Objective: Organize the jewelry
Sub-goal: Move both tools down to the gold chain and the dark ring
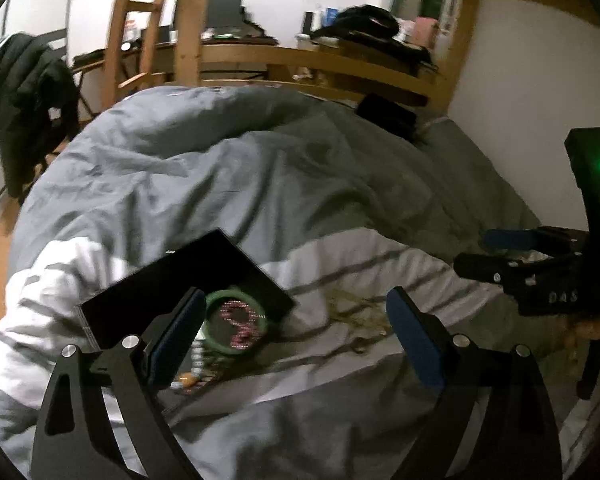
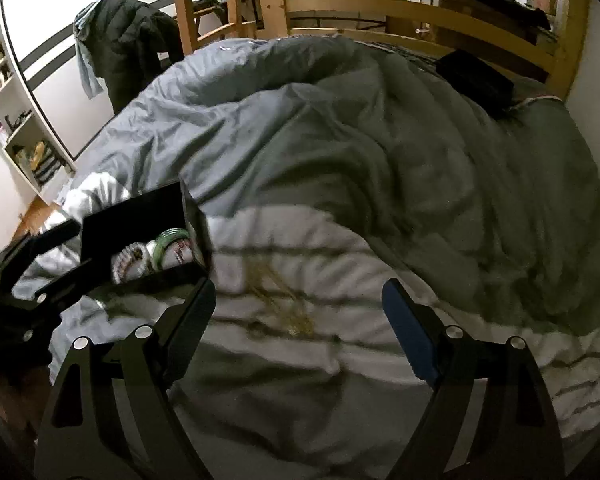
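one black box [image 1: 188, 280]: green bangle [image 1: 236, 324], beads | left gripper [image 1: 296, 336] agape, empty | right gripper [image 2: 300, 328] agape, empty

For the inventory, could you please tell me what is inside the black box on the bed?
Inside the black box lie a green bangle around a pink beaded piece, and a pale bead string. The near wall and the bangle hide whatever lies beneath.

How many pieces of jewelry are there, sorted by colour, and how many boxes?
Green bangle: 1
Pink beaded bracelet: 1
Pale beaded bracelet: 1
Gold chain, loose on the duvet: 1
Black box: 1
Total: 5; blur may hide more in the box.
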Available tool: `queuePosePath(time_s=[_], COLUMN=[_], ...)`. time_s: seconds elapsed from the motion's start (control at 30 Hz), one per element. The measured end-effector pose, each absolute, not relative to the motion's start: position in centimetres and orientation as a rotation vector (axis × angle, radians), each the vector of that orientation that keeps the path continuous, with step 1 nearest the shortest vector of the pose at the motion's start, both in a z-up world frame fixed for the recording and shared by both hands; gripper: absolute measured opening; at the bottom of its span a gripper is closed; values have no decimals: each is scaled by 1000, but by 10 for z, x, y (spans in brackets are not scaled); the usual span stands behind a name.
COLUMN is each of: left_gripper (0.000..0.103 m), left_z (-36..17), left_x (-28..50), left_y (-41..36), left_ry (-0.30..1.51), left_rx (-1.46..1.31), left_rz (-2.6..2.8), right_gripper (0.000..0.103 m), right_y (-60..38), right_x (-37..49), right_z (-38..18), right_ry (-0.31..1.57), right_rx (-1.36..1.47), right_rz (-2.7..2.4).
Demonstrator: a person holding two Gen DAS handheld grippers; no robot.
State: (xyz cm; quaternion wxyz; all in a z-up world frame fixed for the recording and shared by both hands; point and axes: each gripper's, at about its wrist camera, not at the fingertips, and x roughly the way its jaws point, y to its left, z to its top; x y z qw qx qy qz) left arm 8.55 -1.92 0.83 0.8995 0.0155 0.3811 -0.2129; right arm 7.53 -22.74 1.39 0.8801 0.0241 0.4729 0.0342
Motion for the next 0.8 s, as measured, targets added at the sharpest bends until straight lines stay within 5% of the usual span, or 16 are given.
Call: queuePosePath(time_s=[0.33,0.4,0.63,0.8], left_gripper=[89,89,73,72], left_z=[-28,-36,-73,-101], left_x=[94,99,119,131], left_y=[-90,-100,-121,-130], left_ry=[816,820,883,923], left_rx=[127,145,213,264], left_rz=[-533,-536,-527,-512], right_gripper=[65,54,41,39], right_y=[-243,-241,-245,-240], right_x=[31,30,38,53], right_z=[-58,-71,-100,-119], right_ry=[1108,1137,1176,1229], right_rx=[37,32,41,3], right_rz=[183,201,232,219])
